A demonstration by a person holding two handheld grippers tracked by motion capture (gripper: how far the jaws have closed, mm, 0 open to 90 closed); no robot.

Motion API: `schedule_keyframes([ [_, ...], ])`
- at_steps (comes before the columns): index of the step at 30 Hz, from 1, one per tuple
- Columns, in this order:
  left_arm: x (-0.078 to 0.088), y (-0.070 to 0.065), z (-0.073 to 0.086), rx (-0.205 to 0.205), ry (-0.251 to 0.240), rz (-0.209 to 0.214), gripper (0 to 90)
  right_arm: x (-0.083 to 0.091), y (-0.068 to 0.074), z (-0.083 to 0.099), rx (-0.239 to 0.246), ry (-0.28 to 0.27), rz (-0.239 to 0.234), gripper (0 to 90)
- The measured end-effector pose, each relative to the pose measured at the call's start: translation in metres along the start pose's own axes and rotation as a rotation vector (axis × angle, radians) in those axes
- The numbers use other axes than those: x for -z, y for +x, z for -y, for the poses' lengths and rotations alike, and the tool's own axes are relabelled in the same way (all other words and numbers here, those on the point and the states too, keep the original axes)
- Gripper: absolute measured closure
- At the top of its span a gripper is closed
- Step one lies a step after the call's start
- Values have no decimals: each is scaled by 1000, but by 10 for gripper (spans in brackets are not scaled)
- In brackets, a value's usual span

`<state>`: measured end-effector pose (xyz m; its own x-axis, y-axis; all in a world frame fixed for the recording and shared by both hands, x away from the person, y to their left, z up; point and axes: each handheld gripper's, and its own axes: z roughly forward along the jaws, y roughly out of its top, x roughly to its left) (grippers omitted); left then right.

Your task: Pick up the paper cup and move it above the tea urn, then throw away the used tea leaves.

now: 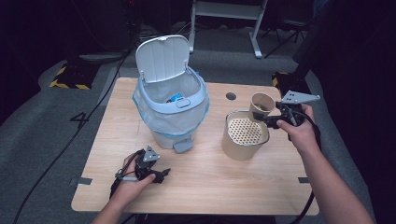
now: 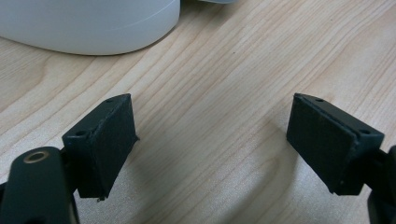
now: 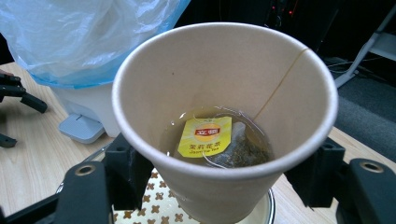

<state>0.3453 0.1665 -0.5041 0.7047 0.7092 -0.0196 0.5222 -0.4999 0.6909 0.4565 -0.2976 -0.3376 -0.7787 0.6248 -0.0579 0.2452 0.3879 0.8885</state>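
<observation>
one wooden table (image 1: pixel 196 186), one open lined trash bin (image 1: pixel 170 105), one strainer-topped container (image 1: pixel 245 135), right gripper (image 1: pixel 270 117) clamped on one paper cup (image 1: pixel 261 106) with one tea bag (image 3: pixel 208 137) and liquid, tilted just above the container, left gripper (image 1: pixel 161 175) wide open, empty, resting on table near bin.

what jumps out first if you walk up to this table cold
First, the paper cup clamped in the right hand-held gripper, tilted above the perforated strainer container at the table's right; a yellow-tagged tea bag sits in a little tea at its bottom. Next, the pedal bin at centre, its lid up and a plastic liner inside. The left hand-held gripper rests open on the wooden table.
</observation>
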Motion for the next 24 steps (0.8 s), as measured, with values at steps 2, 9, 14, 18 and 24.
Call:
schedule_keyframes([
  [2,0,0,0,1,0,-1,160,-1,-1,0,3,-2,0,319],
  [9,0,0,0,1,0,-1,160,1,0,-3,61,13,37,321],
  [14,0,0,0,0,0,0,160,3,0,-5,113,18,55,323],
  [18,0,0,0,1,0,0,160,5,1,-7,194,20,88,324],
  [24,0,0,0,0,0,-1,160,5,4,-11,338,57,156,327],
])
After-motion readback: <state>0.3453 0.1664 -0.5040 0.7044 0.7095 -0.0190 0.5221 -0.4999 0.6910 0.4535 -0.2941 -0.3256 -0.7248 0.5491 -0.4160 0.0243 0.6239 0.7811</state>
